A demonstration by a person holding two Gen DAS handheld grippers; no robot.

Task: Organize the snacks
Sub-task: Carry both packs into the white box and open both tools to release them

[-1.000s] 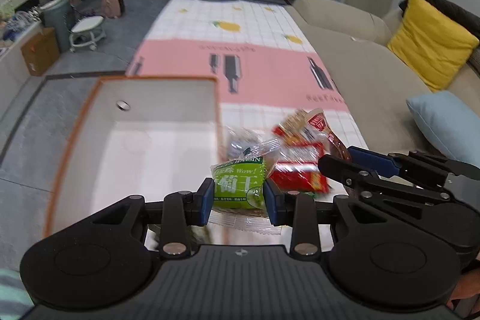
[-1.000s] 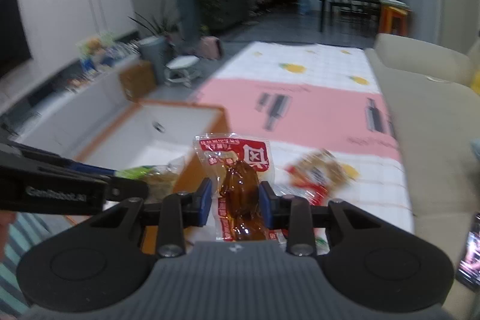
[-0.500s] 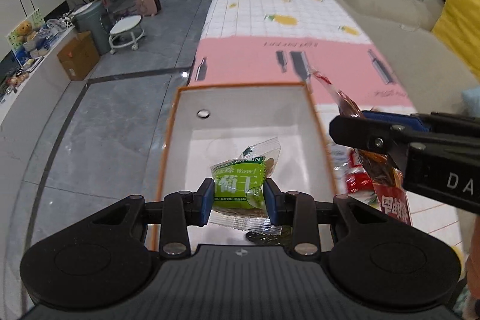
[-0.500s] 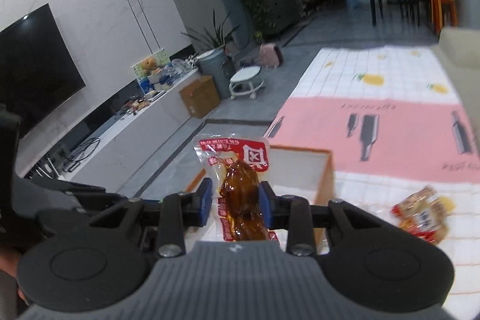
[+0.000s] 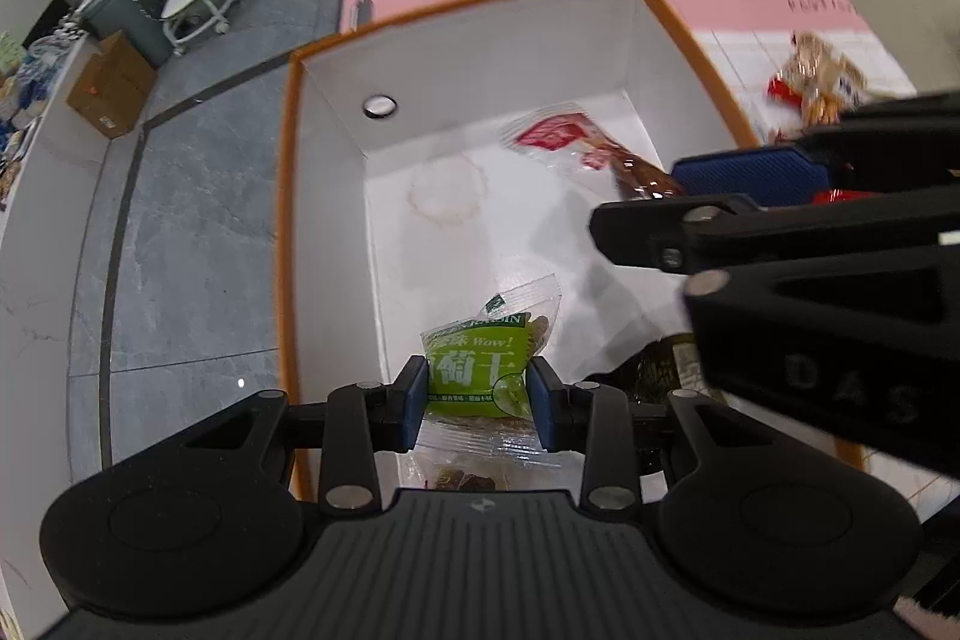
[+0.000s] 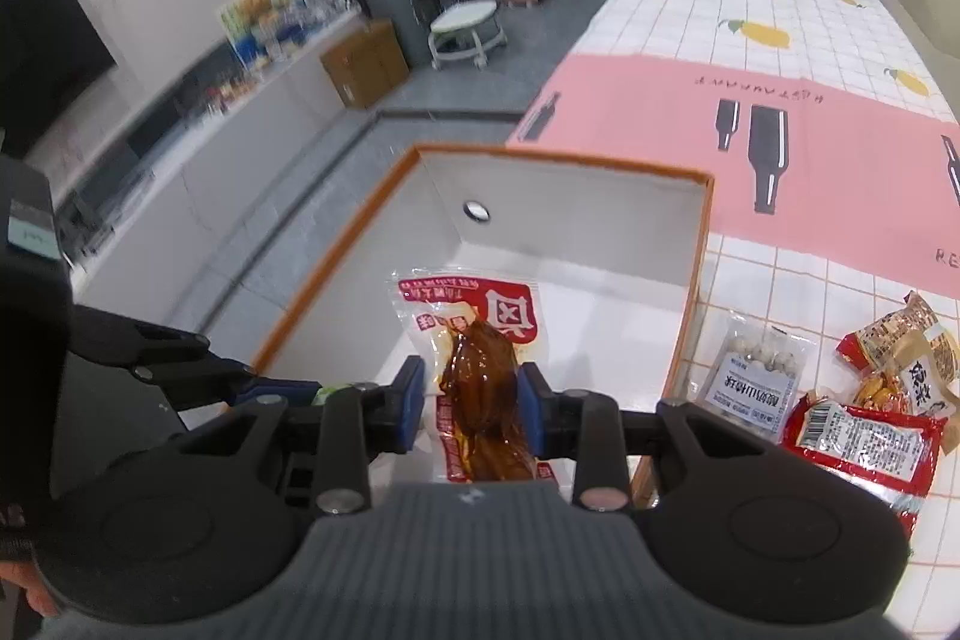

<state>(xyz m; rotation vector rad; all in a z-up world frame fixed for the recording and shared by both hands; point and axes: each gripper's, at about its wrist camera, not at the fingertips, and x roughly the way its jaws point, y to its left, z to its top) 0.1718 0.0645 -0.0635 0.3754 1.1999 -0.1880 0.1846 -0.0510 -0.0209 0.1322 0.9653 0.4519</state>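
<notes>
Jaws pinch the red packet [image 6: 474, 370] lengthwise, pointing forward over box [image 6: 699, 244].

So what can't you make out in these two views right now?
- Left wrist view: the dark packet in the box is covered by the right hand-held gripper.
- Left wrist view: the snacks on the cloth are blurred.
- Right wrist view: the white packet has print too small to read.

Your green snack packet [image 5: 477, 370] hangs upright over the orange-rimmed white box [image 5: 288, 196], near its front end. Your red-labelled packet of brown meat [image 6: 480, 376] hangs above the box's middle.
</notes>
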